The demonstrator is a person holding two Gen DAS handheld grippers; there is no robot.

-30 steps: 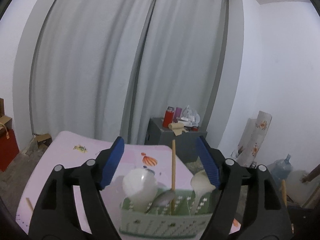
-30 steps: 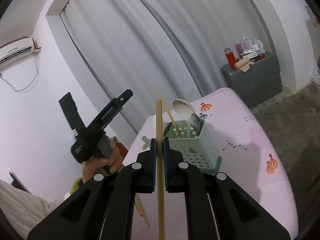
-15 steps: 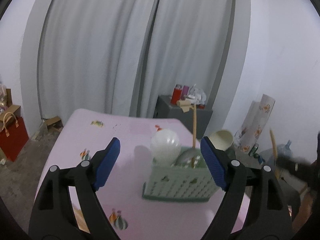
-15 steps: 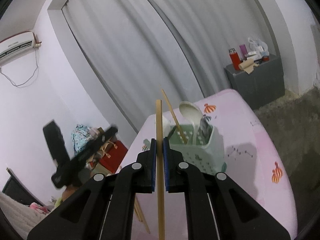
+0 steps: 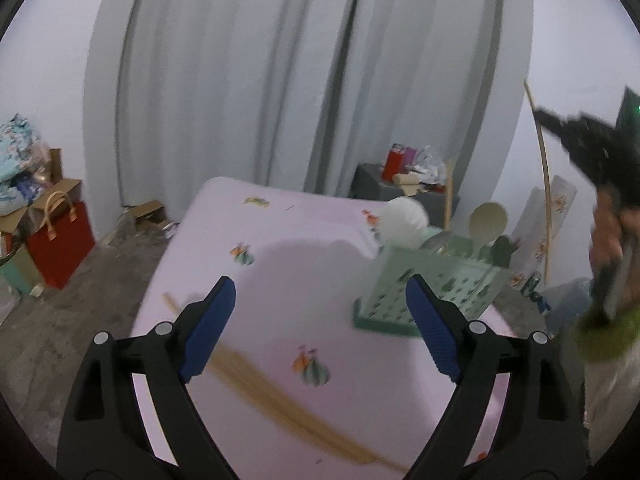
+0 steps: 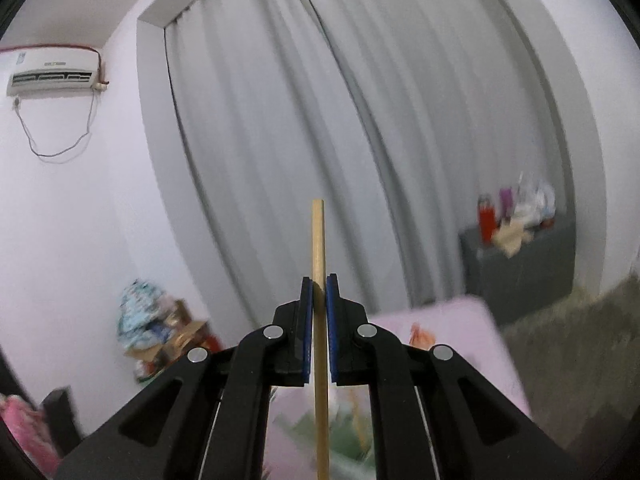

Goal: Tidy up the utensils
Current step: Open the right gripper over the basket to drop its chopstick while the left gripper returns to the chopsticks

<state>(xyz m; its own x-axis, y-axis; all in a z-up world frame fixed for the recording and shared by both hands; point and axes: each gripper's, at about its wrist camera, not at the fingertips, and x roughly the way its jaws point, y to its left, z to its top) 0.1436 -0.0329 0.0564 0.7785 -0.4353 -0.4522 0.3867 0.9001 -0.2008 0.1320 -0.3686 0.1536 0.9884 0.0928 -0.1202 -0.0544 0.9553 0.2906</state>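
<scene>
My left gripper [image 5: 320, 284] hovers over the pink table [image 5: 304, 264], jaws opening wide with nothing between them. Several wooden chopsticks [image 5: 280, 396] lie on the cloth below it, partly under the left finger. A pale green utensil basket [image 5: 432, 284] stands to the right, holding a white ladle [image 5: 404, 220], a beige spoon [image 5: 488, 220] and an upright chopstick [image 5: 448, 196]. My right gripper [image 6: 319, 292] is shut on a wooden chopstick [image 6: 319, 248] held upright. In the left wrist view this gripper [image 5: 592, 140] is raised beyond the basket in a person's hand [image 5: 612, 232]. The basket [image 6: 344, 440] is a blur below it.
Grey curtains fill the back wall. A dark cabinet [image 5: 384, 188] with a red bottle [image 5: 394, 160] and clutter stands behind the table. A red bag [image 5: 60, 240] and boxes sit on the floor at left. An air conditioner [image 6: 52, 72] hangs on the wall.
The left gripper swung left and dipped, so the basket slid from centre to the right and the lying chopsticks appeared; its jaws widened. The right gripper rose with its chopstick; the basket dropped low.
</scene>
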